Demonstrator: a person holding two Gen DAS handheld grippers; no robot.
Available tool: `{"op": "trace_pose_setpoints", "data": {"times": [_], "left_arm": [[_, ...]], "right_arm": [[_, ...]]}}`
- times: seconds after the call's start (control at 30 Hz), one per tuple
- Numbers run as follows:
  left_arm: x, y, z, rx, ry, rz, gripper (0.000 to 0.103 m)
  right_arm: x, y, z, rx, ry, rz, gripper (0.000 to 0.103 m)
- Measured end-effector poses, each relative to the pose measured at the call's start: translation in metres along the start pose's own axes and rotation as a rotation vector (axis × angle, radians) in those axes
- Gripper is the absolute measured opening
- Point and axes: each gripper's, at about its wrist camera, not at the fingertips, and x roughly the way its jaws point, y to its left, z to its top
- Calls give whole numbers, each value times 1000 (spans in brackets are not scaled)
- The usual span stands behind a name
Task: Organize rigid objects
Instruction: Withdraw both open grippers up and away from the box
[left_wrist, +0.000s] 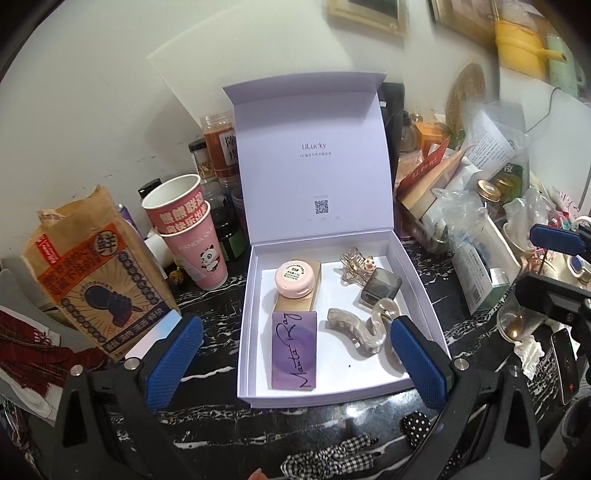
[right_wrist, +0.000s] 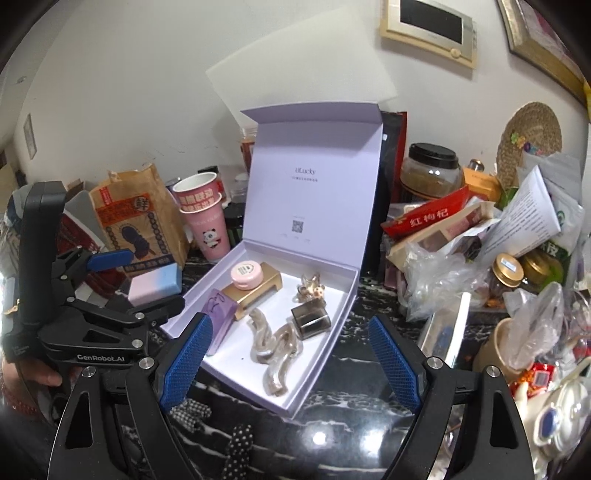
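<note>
A pale lilac box (left_wrist: 413, 280) sits open on a black marbled desk (left_wrist: 207, 317), its lid (left_wrist: 314, 166) standing upright at the far edge. Inside, toward the far left corner, a round pink compact (left_wrist: 294, 277) rests on top of a gold case (left_wrist: 308, 291); a purple card with handwriting (left_wrist: 294, 350) lies just in front of the case, along the left wall toward the near edge. Near the far right corner sits a clear claw clip with a small pig charm (left_wrist: 356, 266), and a smoky grey square container (left_wrist: 380, 290) lies just beside it. Two pearly wavy hair clips (left_wrist: 354, 334) lie side by side toward the near right corner. The left gripper (left_wrist: 295, 365) hangs over the near edge of the box with its blue pads (left_wrist: 173, 362) spread wide and nothing between them. The right gripper (right_wrist: 291, 363) hovers by the box's near corner, its pads likewise apart and empty. Stacked paper cups (left_wrist: 192, 236) and a brown paper bag (left_wrist: 92, 280) stand left of the box; a checked fabric scrunchie (left_wrist: 328, 458) lies at the desk's near edge
</note>
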Motion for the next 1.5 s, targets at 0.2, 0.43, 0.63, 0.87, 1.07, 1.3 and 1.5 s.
{"op": "trace_pose_setpoints", "data": {"times": [0.2, 0.43, 0.63, 0.87, 1.07, 1.3, 1.5], "left_arm": [[-18, -3, -13, -2, -4, 5, 103], [-31, -7, -33, -11, 5, 9, 103], [-37, -10, -52, -34, 14, -7, 103], [-40, -13, -75, -53, 26, -19, 103], [-34, -18, -94, -42, 64, -43, 103], [-26, -20, -114, -62, 99, -74, 103], [-13, -21, -133, -74, 131, -112, 103]], "right_arm": [[-16, 5, -12, -12, -15, 4, 88], [-28, 11, -31, -13, -10, 11, 88], [-35, 16, -48, -5, -3, 24, 88], [-36, 19, -69, 4, 14, 38, 88], [-32, 24, -86, 18, 36, 52, 88], [-22, 28, -108, 31, 68, 88, 88], [-11, 33, -126, 23, 85, 95, 88]]}}
